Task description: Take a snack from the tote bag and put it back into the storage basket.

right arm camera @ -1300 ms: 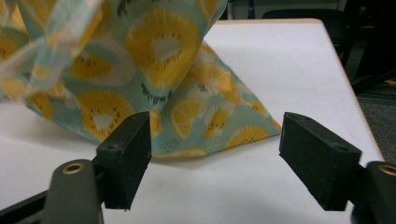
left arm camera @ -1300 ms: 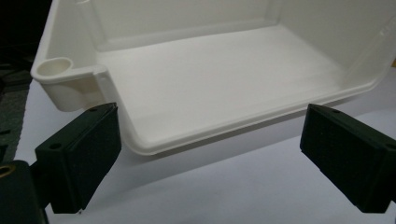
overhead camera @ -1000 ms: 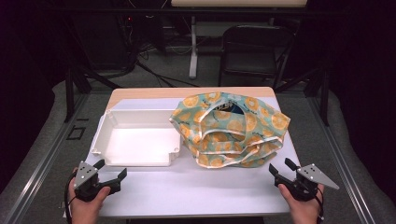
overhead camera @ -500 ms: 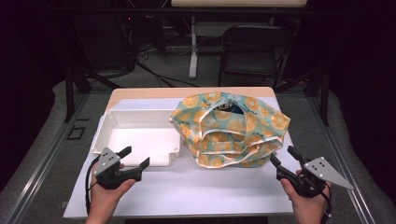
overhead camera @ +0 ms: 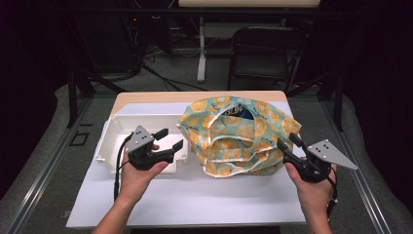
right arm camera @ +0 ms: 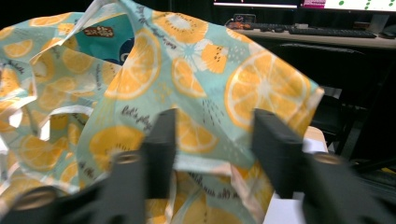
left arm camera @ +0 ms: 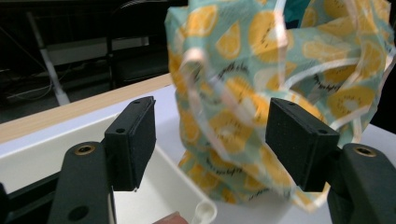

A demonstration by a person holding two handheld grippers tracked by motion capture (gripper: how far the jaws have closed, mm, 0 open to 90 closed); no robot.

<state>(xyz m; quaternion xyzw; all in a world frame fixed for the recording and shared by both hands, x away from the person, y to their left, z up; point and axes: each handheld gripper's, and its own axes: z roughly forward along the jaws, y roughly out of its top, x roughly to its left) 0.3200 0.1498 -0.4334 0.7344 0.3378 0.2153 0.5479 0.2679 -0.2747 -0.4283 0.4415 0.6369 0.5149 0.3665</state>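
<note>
On the white table [overhead camera: 195, 200], I am closing both part-open, empty grippers, left gripper [overhead camera: 168, 141] and right gripper [overhead camera: 287, 146], toward the orange-print bag [overhead camera: 238, 136], aiming squarely for its rim, not loose folds

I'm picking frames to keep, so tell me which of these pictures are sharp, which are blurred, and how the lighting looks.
High view: fairly sharp, the table brightly lit, the room around it dark. Left gripper view: the jaws are crisp, while the orange-print bag behind them is soft and smeared. Right gripper view: the jaws are blurred, the bag somewhat clearer, the background dark with bright screens at the top.
</note>
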